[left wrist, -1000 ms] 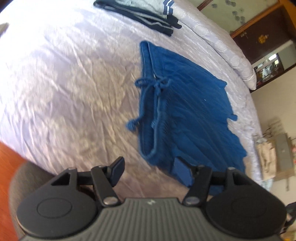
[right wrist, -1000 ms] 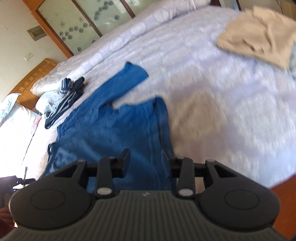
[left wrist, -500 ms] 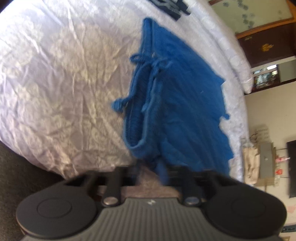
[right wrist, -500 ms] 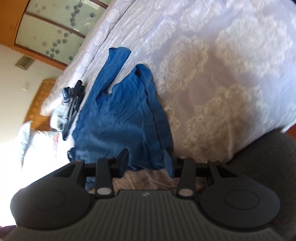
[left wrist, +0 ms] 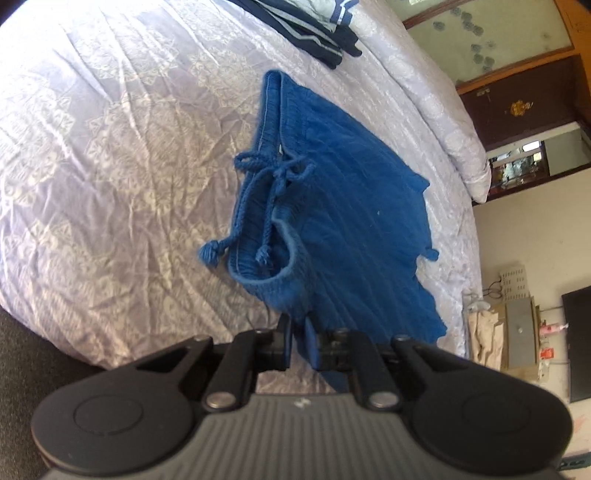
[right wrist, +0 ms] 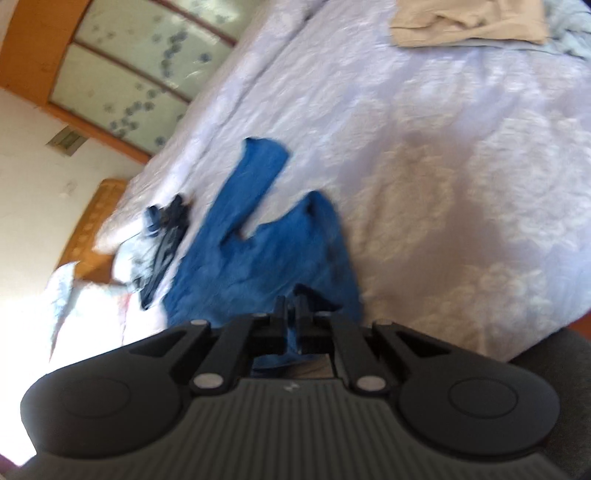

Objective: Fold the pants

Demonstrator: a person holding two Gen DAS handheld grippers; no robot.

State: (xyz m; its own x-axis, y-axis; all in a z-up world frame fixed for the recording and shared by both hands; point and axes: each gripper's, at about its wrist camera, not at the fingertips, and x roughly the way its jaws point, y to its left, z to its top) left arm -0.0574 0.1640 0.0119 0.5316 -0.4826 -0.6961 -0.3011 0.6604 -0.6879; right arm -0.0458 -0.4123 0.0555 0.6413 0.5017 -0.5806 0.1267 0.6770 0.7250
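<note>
Blue pants lie spread on the pale bedcover, waistband and knotted drawstring facing me. My left gripper is shut on the near waistband corner, at the bed's near edge. In the right wrist view the pants stretch away with both legs pointing to the far side. My right gripper is closing its jaws on the near hem, blue cloth pinched between them. That view is blurred.
A folded dark striped garment lies beyond the pants, and shows too in the right wrist view. A beige garment sits far right on the bed. A wardrobe stands behind, with boxes along the wall.
Both grippers went from open to closed on the pants' near edge. The right one also rolled and slid a little along the bed edge.
</note>
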